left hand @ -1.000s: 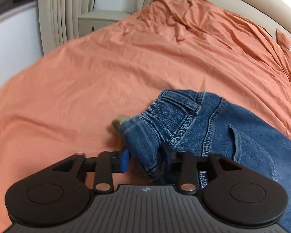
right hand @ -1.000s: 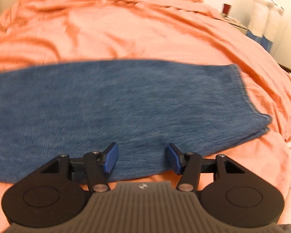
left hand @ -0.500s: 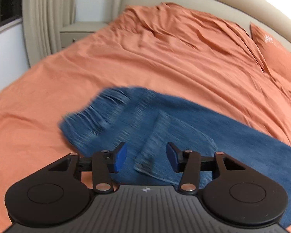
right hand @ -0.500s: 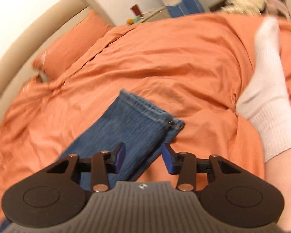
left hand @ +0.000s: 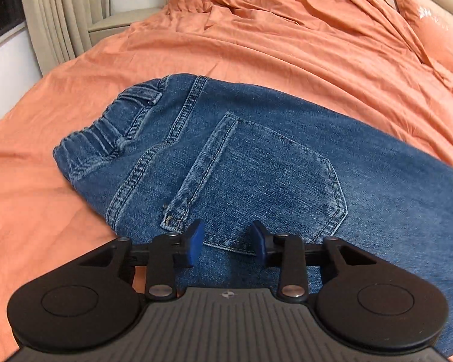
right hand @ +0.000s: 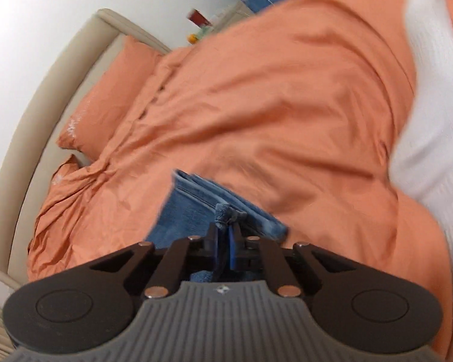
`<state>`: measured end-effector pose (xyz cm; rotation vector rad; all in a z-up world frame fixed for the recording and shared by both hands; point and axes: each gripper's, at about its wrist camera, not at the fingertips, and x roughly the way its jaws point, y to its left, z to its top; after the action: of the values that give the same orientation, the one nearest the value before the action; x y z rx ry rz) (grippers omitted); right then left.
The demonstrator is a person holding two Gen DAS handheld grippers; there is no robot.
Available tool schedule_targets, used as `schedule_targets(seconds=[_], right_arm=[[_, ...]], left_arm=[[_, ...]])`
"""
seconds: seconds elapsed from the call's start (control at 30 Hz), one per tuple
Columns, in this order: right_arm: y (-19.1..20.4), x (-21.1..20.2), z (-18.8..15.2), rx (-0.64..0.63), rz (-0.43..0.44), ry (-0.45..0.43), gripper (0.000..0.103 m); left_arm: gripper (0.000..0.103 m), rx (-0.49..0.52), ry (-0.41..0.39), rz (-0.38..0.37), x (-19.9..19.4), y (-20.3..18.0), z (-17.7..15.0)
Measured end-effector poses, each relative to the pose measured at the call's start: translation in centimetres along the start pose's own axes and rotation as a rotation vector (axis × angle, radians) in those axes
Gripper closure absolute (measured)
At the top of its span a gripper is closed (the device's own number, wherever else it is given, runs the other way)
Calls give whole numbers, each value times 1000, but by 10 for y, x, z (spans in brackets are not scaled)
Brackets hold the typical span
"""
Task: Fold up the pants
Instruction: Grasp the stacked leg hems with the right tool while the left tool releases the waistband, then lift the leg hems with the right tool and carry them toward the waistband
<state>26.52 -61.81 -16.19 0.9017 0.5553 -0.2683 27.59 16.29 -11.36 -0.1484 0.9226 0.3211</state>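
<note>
Two hand-held grippers work over an orange-sheeted bed (left hand: 256, 48), where a pair of blue denim pants (left hand: 287, 157) lies spread flat. The left hand-held gripper (left hand: 226, 239) hangs low over the seat of the pants, level and pointing toward the head of the bed, its blue-padded fingers (left hand: 194, 241) spread apart with nothing between them; they frame the lower edge of the back pocket (left hand: 256, 181), though whether the pads touch the cloth cannot be told. The elastic waistband (left hand: 105, 132) lies toward the left edge of the bed, and the legs run off to the right across the sheet. The right hand-held gripper (right hand: 225, 247) is rolled to one side, so the bed tilts steeply in its view, and its fingers are pressed together on a bunched bit of the pants hem (right hand: 225, 212), which sticks up just past the pads. Beyond that pinch the leg ends (right hand: 211, 205) lie stacked in layers on the sheet, toward the right side of the bed. An orange pillow (right hand: 111, 99) rests against the beige headboard (right hand: 30, 126) at the head of the bed. A white sock (right hand: 432, 114) on a foot rests on the sheet at the right of that view, blurred. Beige curtains (left hand: 60, 15) hang past the bed's far left corner.
</note>
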Motion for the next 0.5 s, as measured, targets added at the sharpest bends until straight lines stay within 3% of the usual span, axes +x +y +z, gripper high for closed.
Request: schedule_targets(seconds=[0.1, 0.3, 0.5], right_arm=[[22, -18, 9, -82, 7, -54, 103], [-8, 8, -1, -70, -118, 26, 103], [-12, 15, -8, -113, -159, 51, 103]], left_arm=[[66, 4, 6, 3, 3, 1, 1], [66, 24, 2, 4, 5, 0, 2], [64, 30, -33, -33, -14, -5, 7]])
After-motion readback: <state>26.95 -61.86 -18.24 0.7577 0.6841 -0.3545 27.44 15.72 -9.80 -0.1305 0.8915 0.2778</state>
